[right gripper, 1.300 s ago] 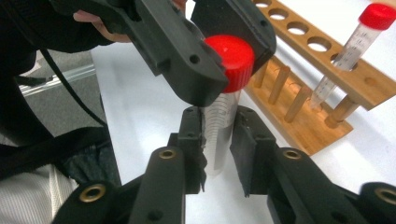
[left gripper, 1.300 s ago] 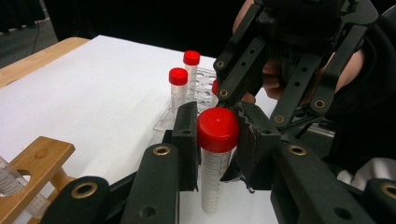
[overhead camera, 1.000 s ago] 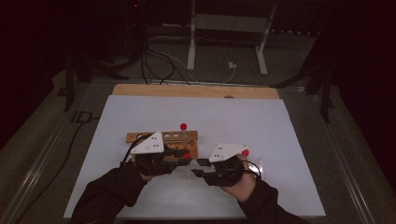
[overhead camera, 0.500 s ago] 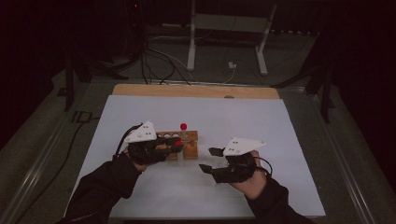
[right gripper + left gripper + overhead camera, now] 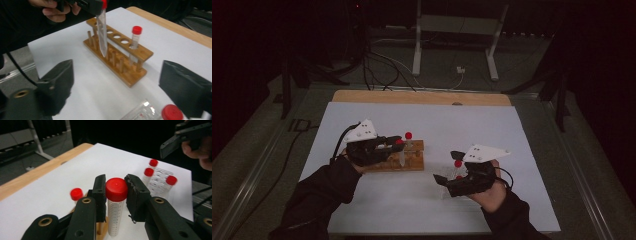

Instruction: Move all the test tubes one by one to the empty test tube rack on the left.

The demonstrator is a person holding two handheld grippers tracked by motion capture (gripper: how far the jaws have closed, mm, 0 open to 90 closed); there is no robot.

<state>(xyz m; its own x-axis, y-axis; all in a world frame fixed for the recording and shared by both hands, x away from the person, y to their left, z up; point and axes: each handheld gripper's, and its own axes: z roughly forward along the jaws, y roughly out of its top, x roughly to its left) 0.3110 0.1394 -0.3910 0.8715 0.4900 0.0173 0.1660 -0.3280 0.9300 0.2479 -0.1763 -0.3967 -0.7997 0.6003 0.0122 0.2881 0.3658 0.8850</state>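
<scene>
My left gripper (image 5: 398, 144) (image 5: 116, 188) is shut on a clear graduated tube (image 5: 115, 212) just under its red cap. In the right gripper view that tube (image 5: 102, 37) hangs slightly tilted, its tip just above the wooden rack (image 5: 117, 50) (image 5: 404, 161). One red-capped tube (image 5: 135, 37) (image 5: 408, 136) stands in a hole at the rack's end. My right gripper (image 5: 446, 166) (image 5: 117, 67) hovers to the right of the rack. Its jaws have just been opening and stand wide apart with nothing between them.
Several red-capped spare tubes (image 5: 160, 178) (image 5: 457, 165) lie on the white board (image 5: 492, 125) by my right gripper. A wooden strip (image 5: 422, 97) edges the board's far side. Cables and a stand's legs lie on the floor beyond.
The grippers were close together in front of the rack and have drawn apart. The left has lifted the tube over the rack. The right has drifted right and its jaws have spread.
</scene>
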